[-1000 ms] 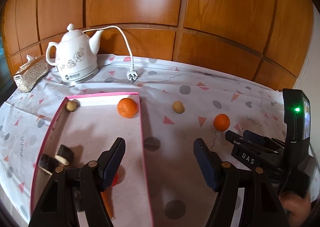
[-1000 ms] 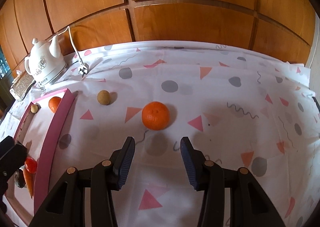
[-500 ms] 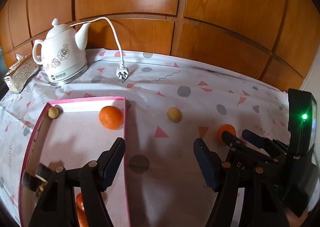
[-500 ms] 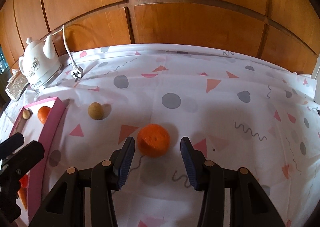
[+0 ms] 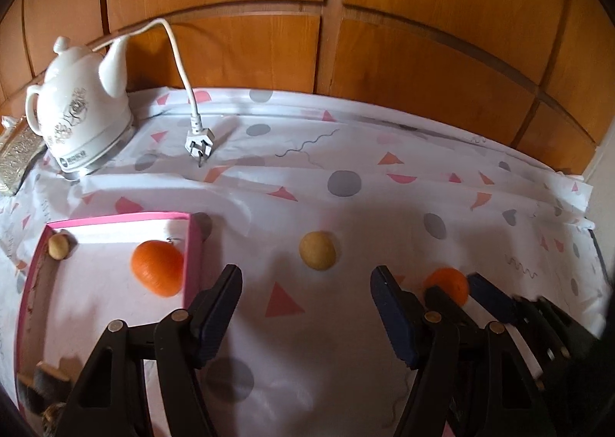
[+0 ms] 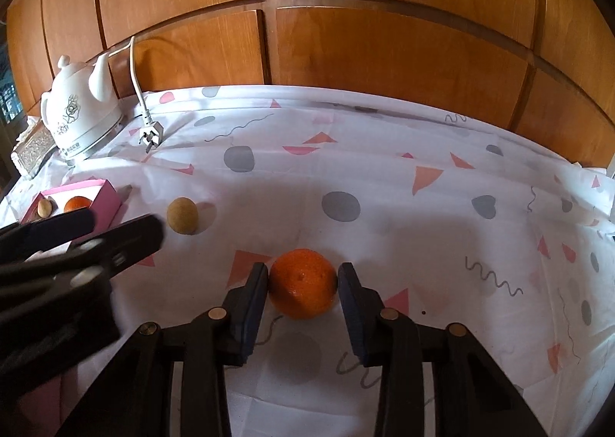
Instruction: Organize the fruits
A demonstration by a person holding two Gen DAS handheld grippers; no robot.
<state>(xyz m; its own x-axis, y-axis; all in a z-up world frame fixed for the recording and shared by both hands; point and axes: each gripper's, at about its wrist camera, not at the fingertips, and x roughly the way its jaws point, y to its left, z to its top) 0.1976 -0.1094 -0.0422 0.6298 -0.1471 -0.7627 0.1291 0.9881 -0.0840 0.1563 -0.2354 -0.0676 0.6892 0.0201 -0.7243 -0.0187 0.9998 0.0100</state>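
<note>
Orange (image 6: 301, 283) on patterned tablecloth (image 6: 384, 175), right fingers (image 6: 255, 298) seemingly pinching it, left fingers (image 5: 217, 306) spread, wood-panelled wall (image 6: 384, 33)

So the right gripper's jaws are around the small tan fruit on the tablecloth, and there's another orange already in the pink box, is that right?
Not quite. The right gripper has its jaws on either side of the orange on the tablecloth, as the right wrist view shows. The small tan fruit lies untouched further left. The other orange is indeed in the pink box.
</note>
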